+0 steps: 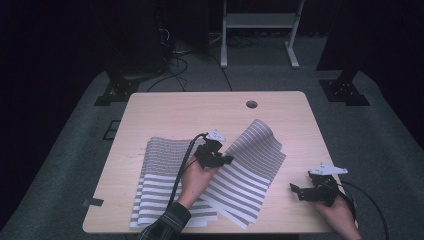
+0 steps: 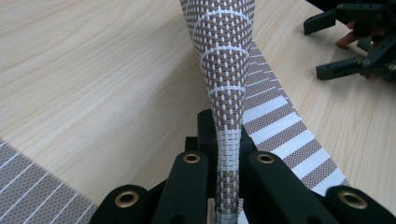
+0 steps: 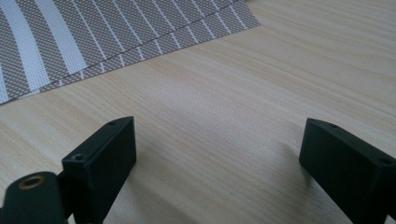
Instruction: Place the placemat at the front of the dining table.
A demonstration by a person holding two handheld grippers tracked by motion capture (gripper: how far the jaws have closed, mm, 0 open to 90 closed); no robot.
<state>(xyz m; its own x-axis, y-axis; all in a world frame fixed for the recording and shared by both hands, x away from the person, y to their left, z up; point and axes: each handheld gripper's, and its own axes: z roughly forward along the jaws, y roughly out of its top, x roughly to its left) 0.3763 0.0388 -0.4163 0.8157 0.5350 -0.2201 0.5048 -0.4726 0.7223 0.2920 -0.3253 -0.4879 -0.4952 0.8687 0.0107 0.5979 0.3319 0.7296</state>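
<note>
Your table (image 1: 165,107) carries two lots of striped woven placemats: a stack (image 1: 160,185) lying flat on the near left, and one lifted mat (image 1: 252,160) tilted up beside it, right of centre. The lifted mat's long axis runs from the near edge away toward the far right corner, and its stripes cross that line.

Your left gripper (image 1: 214,155) sits between the two, jaws closed on the raised mat's left edge; in the left gripper view that edge (image 2: 227,93) stands up pinched thin between the jaws, while the mat's right side rests on the wood.

Your right gripper (image 1: 306,191) rests low near the table's right front, jaws spread wide over bare wood and holding nothing. The mat lies to its left, just beside it and apart, so your right hand is likely the nearer one to the free right edge. There are no containers on the table.
</note>
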